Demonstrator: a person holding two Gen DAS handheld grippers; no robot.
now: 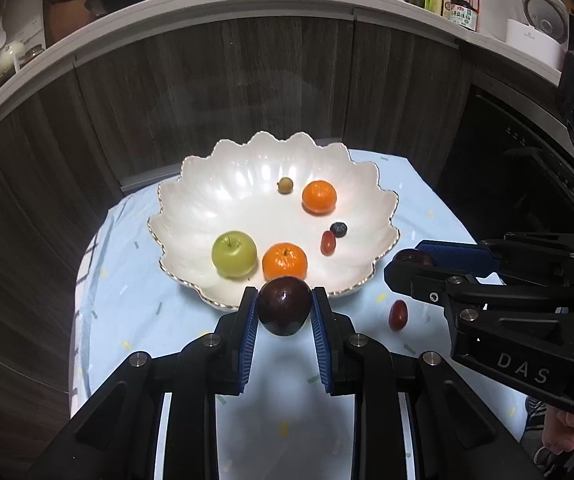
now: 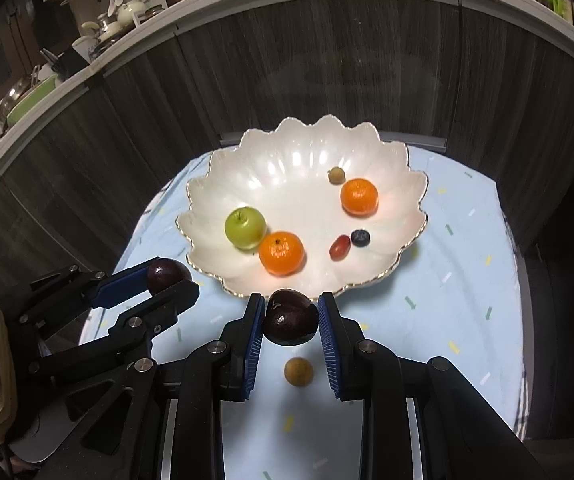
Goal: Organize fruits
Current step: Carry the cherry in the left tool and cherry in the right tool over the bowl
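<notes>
In the left wrist view, a dark purple plum [image 1: 283, 310] is pinched between the blue pads of the left tool [image 1: 283, 312], held above the light blue cloth [image 1: 135, 304] that covers the counter, just in front of the near rim of the bowl. In the right wrist view, a second dark plum [image 2: 290, 322] is gripped in the same way by the right tool [image 2: 291, 320], also clear of the cloth. Beneath it, a small brownish round fruit [image 2: 298, 371] is seen lying on the cloth. A red grape [image 1: 398, 314] lies on the cloth between the two tools, close to the bowl's edge. Further back, the white scalloped bowl [image 1: 191, 200] with a gold rim is set in the middle of the counter. Inside it, a green apple [image 1: 233, 254] and an orange mandarin [image 1: 284, 262] are placed just beside each other at the near left. A red grape in the bowl [image 1: 328, 243] and a blueberry [image 1: 338, 229] are touching at the right. Behind them lie a second mandarin [image 1: 319, 197] and a small olive-brown fruit [image 1: 285, 185]. Dark wood-grain cabinet fronts [image 1: 207, 92] are seen beyond.
</notes>
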